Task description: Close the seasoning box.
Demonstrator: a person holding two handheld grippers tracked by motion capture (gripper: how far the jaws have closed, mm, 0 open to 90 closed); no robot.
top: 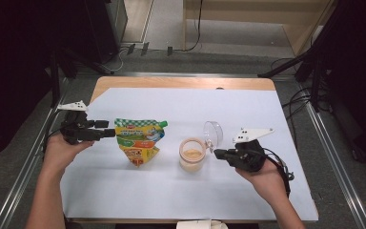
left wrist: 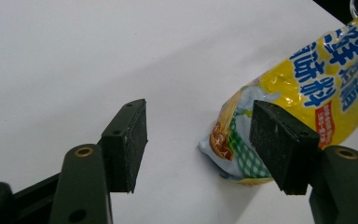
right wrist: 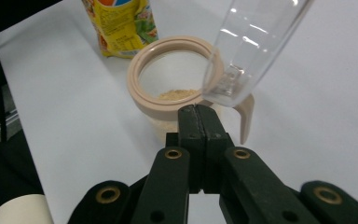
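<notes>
While the jar (top: 192,155) at mid-bench already stands open, the pouch (top: 138,139) left of it looks unpoured; left hand-held gripper (left wrist: 200,140) gapes released beside it, right hand-held gripper (right wrist: 198,114) clenched empty

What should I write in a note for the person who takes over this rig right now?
Left gripper: open, jaws just short of the yellow seasoning pouch lying left of centre on the white sheet, not touching it.
Right gripper: shut on nothing, tips against the beige rim of the jar.
The jar stands at centre, its clear lid flipped open, a little powder inside.
Done, apparently: lid opened. Probably left: grasp the pouch and pour.
</notes>
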